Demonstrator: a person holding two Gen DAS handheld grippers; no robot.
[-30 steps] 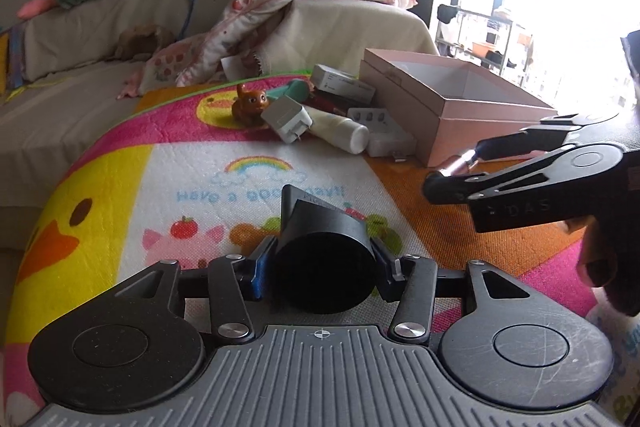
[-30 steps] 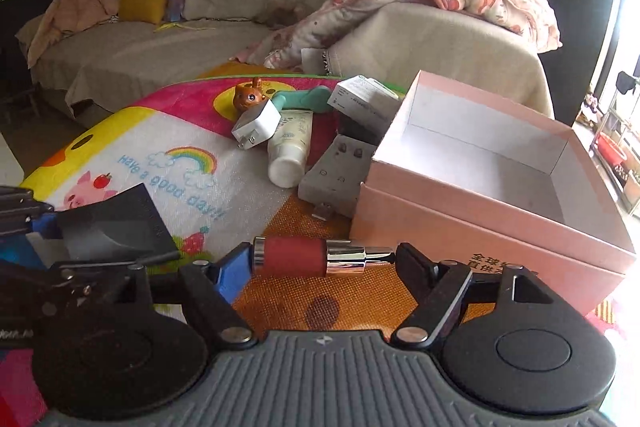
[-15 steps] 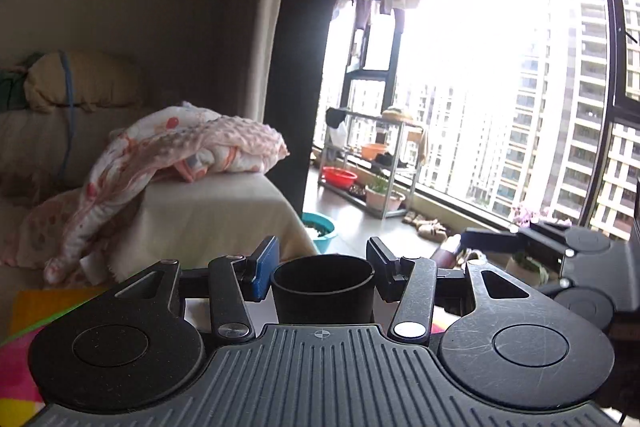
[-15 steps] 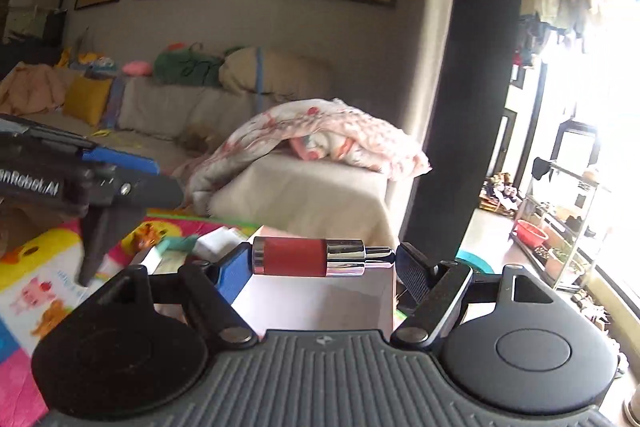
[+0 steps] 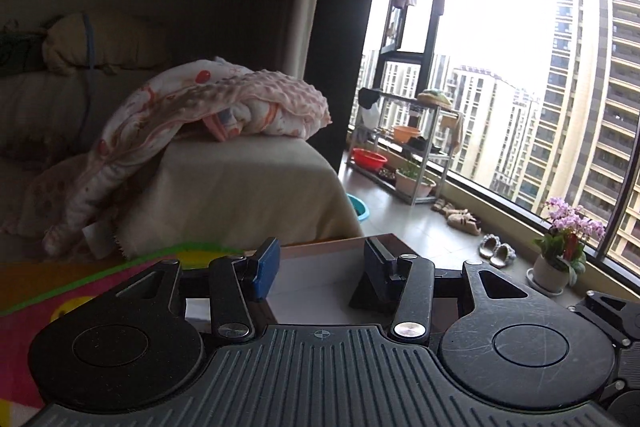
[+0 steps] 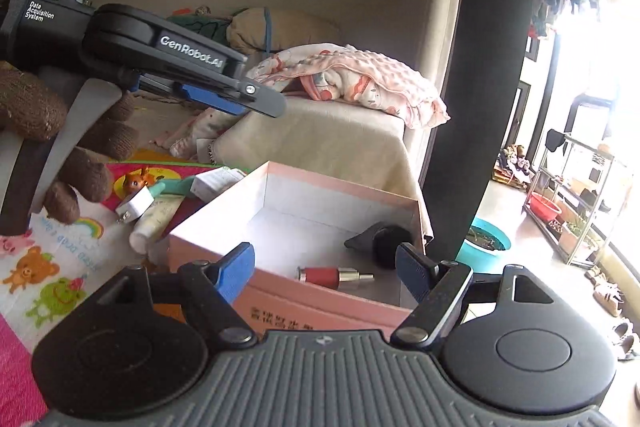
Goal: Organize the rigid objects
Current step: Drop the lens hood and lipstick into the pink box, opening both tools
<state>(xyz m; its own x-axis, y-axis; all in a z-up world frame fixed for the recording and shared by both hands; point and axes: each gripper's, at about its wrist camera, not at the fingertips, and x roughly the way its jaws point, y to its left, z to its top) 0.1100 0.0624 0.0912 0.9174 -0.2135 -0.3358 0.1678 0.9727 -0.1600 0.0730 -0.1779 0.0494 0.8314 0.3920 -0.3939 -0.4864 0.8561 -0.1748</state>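
Inside the pink box [image 6: 320, 195] I've got two things lying loose: the red and silver tube [image 6: 334, 274] on its side near the front wall, and the black cup [image 6: 384, 241] tipped over toward the right wall, the two close but apart. My right gripper [image 6: 324, 273] hangs over the front wall, jaws spread with nothing pinched between them. Up on the left edge of that view, my left gripper [image 6: 256, 103] sits above the mat [image 6: 60, 267], held in a brown knitted glove [image 6: 80, 147]. From its own camera, the left gripper [image 5: 318, 267] is easing its jaws inward with nothing between the pads, only the box's pale floor [image 5: 312, 287] below. Left of the box, on the mat, lie a white charger [image 6: 136, 205], a white lotion tube [image 6: 154, 221] and a small orange toy [image 6: 138, 179], bunched together.
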